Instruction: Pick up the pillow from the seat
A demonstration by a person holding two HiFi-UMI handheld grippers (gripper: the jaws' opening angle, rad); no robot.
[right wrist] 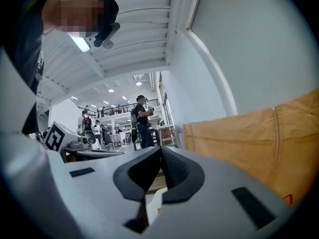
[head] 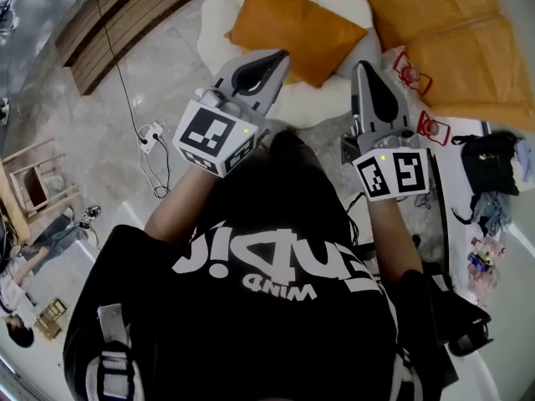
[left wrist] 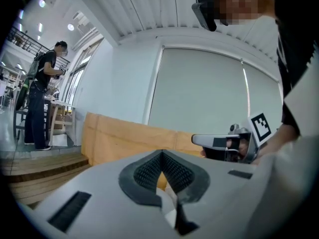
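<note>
Left gripper (head: 280,57) and right gripper (head: 361,67), both clenched empty, hung near the orange pillow (head: 297,25) on the white seat (head: 313,103).

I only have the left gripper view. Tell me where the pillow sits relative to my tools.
Observer: In the head view, the orange pillow lies on the white seat, just ahead of the left tool. Nothing grips it.
Operator: Report the right tool's jaws.
Observer: The right gripper view shows the right tool shut, with nothing between its jaws.
Operator: Name what lies to the right of the pillow.
Observer: Larger orange cushions lie there, beyond the right tool.
</note>
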